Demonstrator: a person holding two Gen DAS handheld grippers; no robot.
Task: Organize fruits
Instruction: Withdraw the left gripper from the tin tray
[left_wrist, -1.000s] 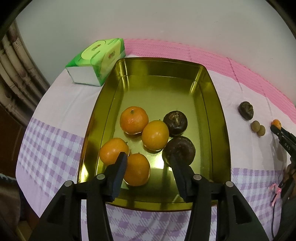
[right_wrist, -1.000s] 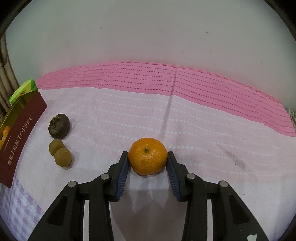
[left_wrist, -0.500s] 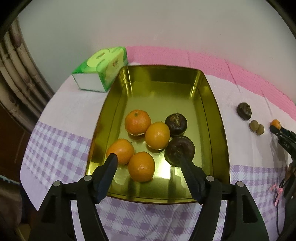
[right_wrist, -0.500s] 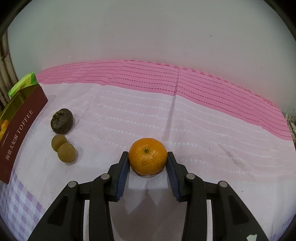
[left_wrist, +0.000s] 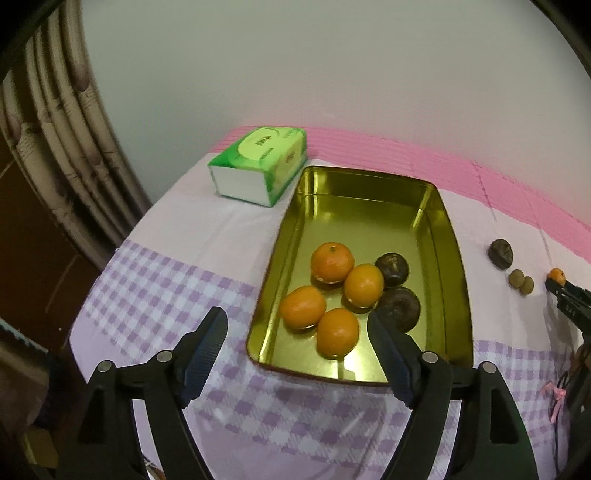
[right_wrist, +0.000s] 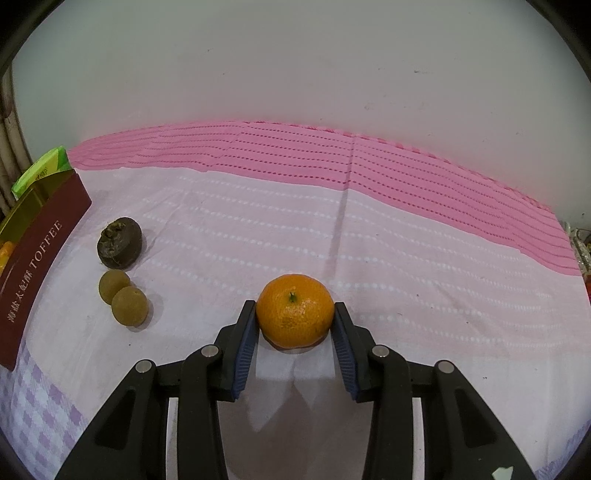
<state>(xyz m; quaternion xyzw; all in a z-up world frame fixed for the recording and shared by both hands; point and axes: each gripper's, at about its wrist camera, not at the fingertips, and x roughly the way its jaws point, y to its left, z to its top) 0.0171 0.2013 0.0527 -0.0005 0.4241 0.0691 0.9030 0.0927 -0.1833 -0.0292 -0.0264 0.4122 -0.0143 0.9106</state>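
Right gripper (right_wrist: 294, 325) clamps an orange (right_wrist: 294, 316) mid-table; left gripper (left_wrist: 297, 345), empty, jaws opening, hangs over the tin's (left_wrist: 463, 295) near edge. Next, probably: lift the orange over the rim.

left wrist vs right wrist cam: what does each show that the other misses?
Left wrist only: inside of the gold tin, four oranges and two dark fruits, plus the empty left gripper, jaws opening.
Right wrist only: the tin's red TOFFEE side.
Both: right gripper shut on an orange, loose dark fruit, two small brown fruits, tissue pack.
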